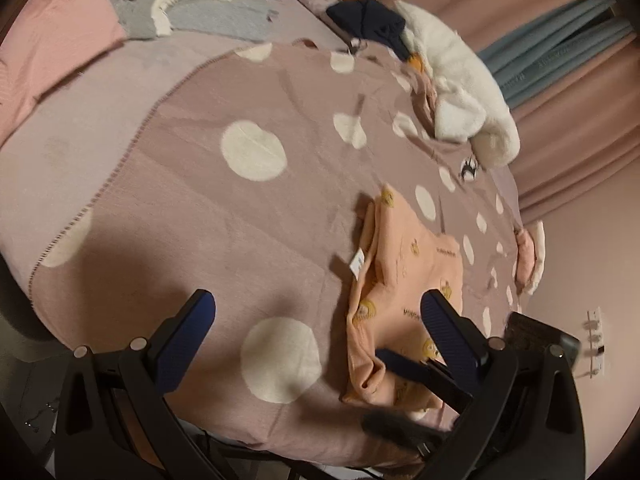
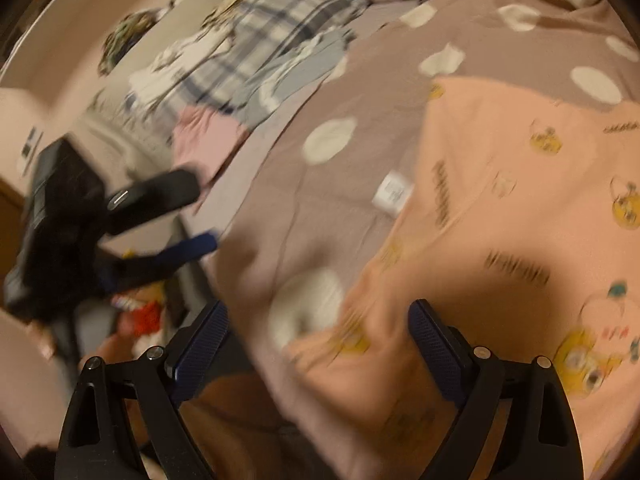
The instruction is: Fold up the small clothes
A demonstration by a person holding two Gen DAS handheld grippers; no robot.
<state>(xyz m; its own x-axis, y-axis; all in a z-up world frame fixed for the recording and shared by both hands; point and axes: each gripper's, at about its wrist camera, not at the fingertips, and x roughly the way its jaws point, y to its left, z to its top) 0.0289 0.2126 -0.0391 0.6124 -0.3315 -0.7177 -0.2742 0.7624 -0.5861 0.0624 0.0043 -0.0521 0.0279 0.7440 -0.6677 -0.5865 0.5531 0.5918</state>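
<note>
A small peach garment [image 1: 404,280] printed with yellow cartoon figures lies flat on the dotted mauve blanket [image 1: 200,208], a white label [image 1: 356,264] showing at its left edge. My left gripper [image 1: 316,308] hangs open over the blanket just left of the garment, with nothing between its fingers. My right gripper [image 1: 392,392] comes in from the lower right over the garment's near corner. In the blurred right wrist view, the right gripper [image 2: 320,320] stands wide open above the near edge of the garment [image 2: 500,200], its pads apart from the cloth. The left gripper [image 2: 204,216] appears at the left.
A white plush toy [image 1: 460,92] and a navy garment [image 1: 372,20] lie at the blanket's far right. Grey clothes [image 1: 208,12], plaid bedding [image 2: 276,20] and a pink pillow [image 1: 52,48] sit at the back left. The bed edge runs close below the grippers; pink curtains [image 1: 580,128] hang on the right.
</note>
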